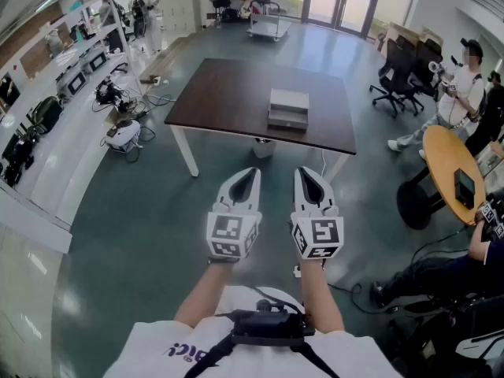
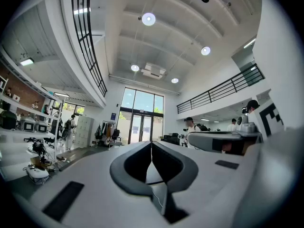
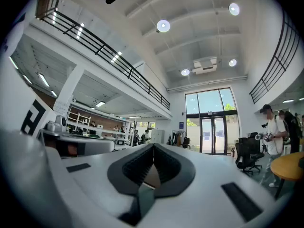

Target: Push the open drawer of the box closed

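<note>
A grey box with its drawer pulled out toward me sits on a dark brown table some way ahead. My left gripper and right gripper are held side by side in front of my chest, well short of the table. Both are shut with nothing between their jaws. In the left gripper view the tips meet and point up toward the far glass doors. The right gripper view shows the same closed tips. Neither gripper view shows the box.
White benches with equipment line the left side. Black office chairs and people stand at the right, beside a round wooden table. Cables and a small device lie on the floor left of the table. A trolley stands at the far end.
</note>
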`<state>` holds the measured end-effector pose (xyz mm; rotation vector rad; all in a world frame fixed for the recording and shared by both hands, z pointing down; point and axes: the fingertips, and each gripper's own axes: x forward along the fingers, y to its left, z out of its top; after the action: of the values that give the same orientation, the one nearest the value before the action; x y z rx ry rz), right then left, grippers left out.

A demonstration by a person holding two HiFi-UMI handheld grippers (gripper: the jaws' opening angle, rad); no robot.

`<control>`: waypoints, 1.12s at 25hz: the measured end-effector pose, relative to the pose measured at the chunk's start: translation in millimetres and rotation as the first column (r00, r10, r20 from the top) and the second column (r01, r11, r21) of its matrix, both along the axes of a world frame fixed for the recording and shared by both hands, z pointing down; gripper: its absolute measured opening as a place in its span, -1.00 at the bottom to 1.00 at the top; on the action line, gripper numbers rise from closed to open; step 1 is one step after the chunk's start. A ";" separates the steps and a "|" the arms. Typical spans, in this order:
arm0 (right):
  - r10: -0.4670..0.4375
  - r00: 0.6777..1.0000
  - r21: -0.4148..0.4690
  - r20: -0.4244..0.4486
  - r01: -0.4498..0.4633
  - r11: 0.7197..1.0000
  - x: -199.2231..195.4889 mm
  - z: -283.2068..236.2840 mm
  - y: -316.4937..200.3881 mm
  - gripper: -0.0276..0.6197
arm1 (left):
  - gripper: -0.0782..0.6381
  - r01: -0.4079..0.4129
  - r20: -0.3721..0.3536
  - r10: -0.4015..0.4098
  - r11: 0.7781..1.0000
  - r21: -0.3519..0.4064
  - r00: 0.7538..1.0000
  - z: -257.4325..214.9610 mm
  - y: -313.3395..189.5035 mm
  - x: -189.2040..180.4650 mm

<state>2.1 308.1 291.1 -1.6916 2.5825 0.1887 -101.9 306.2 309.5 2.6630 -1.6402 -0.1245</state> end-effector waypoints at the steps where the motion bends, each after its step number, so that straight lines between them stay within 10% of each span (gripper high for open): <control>1: 0.002 1.000 -0.004 0.005 -0.001 1.000 -2.9 2.9 -1.0 -0.91 | -0.75 0.006 0.009 -0.006 1.000 0.005 1.000 0.4 0.8 -3.3; 15: -0.031 0.999 -0.102 0.034 0.034 0.994 -57.3 46.9 -3.8 -0.91 | -0.75 0.023 -0.028 -0.026 0.996 -0.086 0.999 45.5 -1.7 -49.2; 28: -0.139 0.985 -0.042 0.105 0.144 0.989 -31.4 36.5 -121.4 -0.91 | -0.75 0.092 -0.126 -0.106 0.989 -0.112 0.986 39.0 -107.9 -35.4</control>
<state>-29.2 186.7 327.6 -1.4820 2.6387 0.0322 -137.3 198.4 348.5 2.4409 -1.6878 -0.2033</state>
